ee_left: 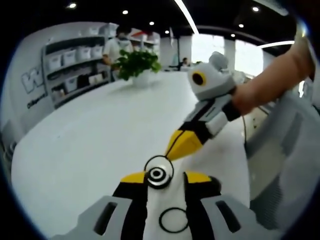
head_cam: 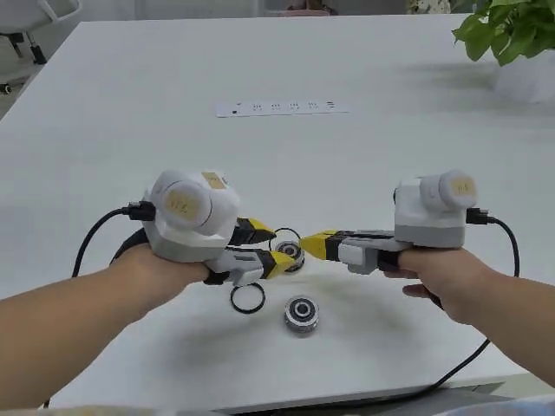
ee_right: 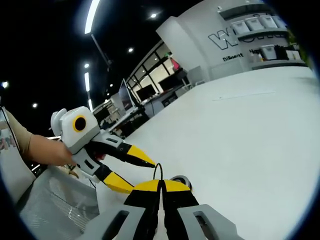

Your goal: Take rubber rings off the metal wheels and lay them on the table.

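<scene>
One ring (head_cam: 247, 298) off, flat on bench (head_cam: 130, 113) just beside held wheel (head_cam: 290, 253). Left gripper (head_cam: 276, 247) fingers clamp that wheel. Right gripper (head_cam: 305, 245) fingers pinch second ring (ee_right: 156, 172), part-stretched off. Spare wheel (head_cam: 301, 314) nearby, apparently not yet done.

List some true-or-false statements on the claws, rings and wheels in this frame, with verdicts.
1. The right claw is shut on a rubber ring. True.
2. A metal wheel rests on the table in front of both claws. True.
3. Two rings lie loose on the table. False: only one loose ring lies there.
4. A power strip sits between the claws. False: the power strip lies well beyond them.
</scene>
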### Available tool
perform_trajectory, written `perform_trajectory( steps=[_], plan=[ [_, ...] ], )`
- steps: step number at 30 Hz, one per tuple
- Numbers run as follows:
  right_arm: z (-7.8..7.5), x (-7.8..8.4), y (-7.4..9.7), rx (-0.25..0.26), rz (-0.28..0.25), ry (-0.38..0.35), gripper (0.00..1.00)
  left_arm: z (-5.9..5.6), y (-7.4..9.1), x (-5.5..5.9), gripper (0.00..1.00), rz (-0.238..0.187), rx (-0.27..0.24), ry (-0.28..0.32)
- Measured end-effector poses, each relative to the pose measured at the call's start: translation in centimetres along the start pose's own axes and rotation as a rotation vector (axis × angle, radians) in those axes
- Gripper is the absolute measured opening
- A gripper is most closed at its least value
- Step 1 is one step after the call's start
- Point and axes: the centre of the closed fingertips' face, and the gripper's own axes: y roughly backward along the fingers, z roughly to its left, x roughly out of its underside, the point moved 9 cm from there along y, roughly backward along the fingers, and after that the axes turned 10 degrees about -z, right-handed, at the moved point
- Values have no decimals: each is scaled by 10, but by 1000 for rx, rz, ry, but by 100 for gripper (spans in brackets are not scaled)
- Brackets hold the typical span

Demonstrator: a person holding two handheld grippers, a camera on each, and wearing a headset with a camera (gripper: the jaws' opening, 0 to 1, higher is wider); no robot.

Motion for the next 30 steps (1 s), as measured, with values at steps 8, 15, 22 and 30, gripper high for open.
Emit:
perform_trajectory(
  steps=[8, 15, 22, 30],
  plan=[
    [11, -3, 1, -33, 1, 14, 0, -5, 21, 1, 38, -14, -7, 33],
    [18, -6, 0, -59, 4, 18, 0, -10, 36, -2, 44, -35, -18, 57],
    [21, -7, -2, -83, 14, 20, 0, -9, 51, -1, 51, -50, -22, 60],
    [25, -6, -8, -107, 38, 19, 0, -12, 68, 4, 57, -54, -38, 78]
  ],
)
